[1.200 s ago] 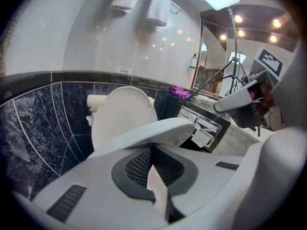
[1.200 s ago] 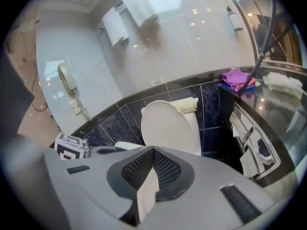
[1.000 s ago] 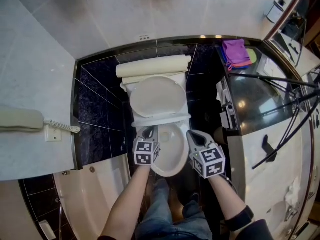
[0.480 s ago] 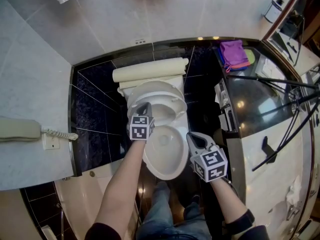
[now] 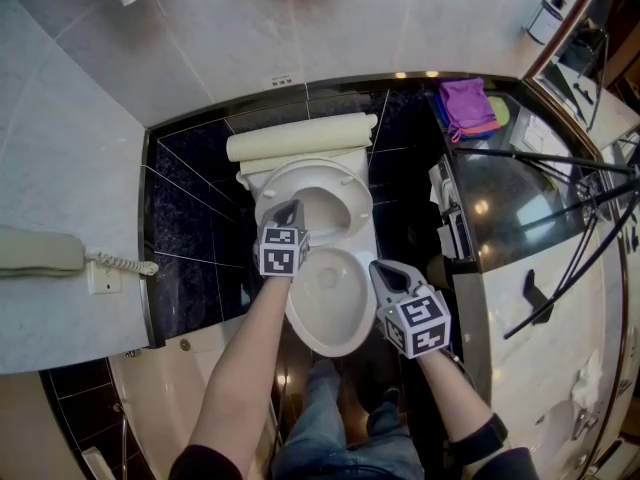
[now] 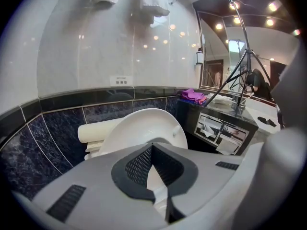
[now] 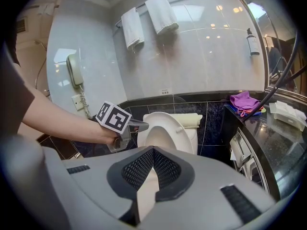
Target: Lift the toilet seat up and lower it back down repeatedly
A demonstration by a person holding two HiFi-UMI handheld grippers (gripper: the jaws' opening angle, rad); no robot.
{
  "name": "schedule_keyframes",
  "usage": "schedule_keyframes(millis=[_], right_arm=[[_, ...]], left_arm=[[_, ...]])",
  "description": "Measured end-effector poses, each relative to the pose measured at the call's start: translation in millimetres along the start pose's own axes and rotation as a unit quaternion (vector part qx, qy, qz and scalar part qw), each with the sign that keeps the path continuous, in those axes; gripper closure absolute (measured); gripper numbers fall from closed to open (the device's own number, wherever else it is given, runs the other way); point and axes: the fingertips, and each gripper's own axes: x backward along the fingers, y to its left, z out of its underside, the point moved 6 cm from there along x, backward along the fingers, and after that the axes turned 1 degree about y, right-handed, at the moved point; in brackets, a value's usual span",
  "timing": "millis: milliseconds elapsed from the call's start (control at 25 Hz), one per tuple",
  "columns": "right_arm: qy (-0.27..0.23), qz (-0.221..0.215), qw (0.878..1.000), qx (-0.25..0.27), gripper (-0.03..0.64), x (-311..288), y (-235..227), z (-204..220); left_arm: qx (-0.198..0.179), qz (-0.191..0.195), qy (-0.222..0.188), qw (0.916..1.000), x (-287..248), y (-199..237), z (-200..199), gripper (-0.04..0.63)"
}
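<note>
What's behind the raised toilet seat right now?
The cream tank and dark tiled wall show behind the toilet seat; the hinges and the tank's lower front are covered.

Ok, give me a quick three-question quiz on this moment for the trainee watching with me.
1. True or false: the toilet seat stands raised off the bowl.
2. Which tongs are at the seat's rim? A the left tongs; B the right tongs.
3. Fill in: the top cloth is ____.
Key: 1 true; 2 A; 3 purple.
</note>
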Motion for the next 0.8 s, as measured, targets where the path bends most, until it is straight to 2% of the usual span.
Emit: schedule_keyframes(millis=[320,800], right_arm=[[-0.004,-0.007,1.000,0.028,0.600,13,9,-7],[-0.012,-0.028,0.996,0.088,0.600,104,36,0]], left_arm=[[-0.010,-0.002,-0.002,0.9999,52,-23,2,0.604],[-0.011,-0.044,-0.028,0.9986,222,-104,11,0.604]])
